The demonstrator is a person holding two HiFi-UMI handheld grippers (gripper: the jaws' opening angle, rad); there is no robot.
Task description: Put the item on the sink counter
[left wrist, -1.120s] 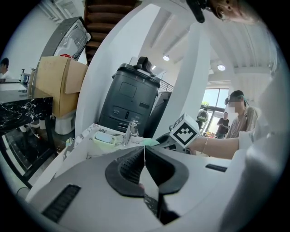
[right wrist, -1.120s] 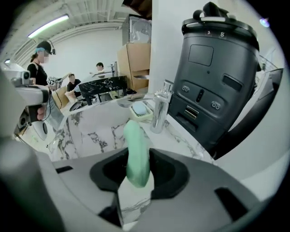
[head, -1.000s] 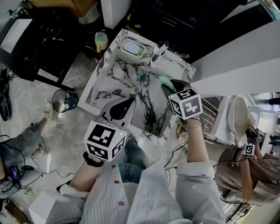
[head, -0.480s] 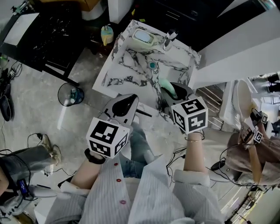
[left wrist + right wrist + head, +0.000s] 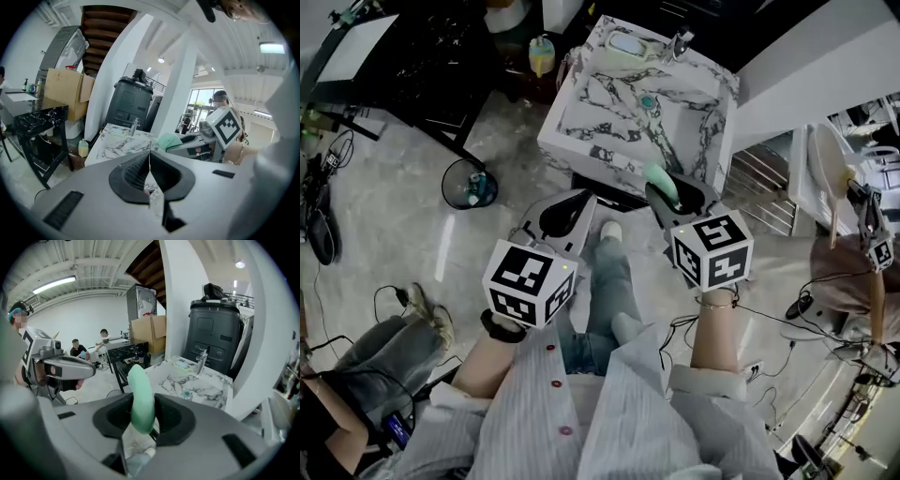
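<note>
Both forearms stretch forward, short of the marble counter (image 5: pixel 575 141). The right gripper (image 5: pixel 673 194) clamps its fingers on a pale green item (image 5: pixel 662 182); the left gripper (image 5: pixel 566 212) has fingers pressed together, empty.

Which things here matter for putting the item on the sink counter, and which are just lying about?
Job: green item, clamped in the right tool; marble sink counter; left tool, shut and empty.
Lying about: waste bin on the floor; yellow bottle beside the counter; black table.

Pale glossy floor (image 5: pixel 394 225), black table (image 5: pixel 422 66), cardboard box (image 5: pixel 65 89), white column (image 5: pixel 180 301), ceiling striplight (image 5: pixel 54 284).
</note>
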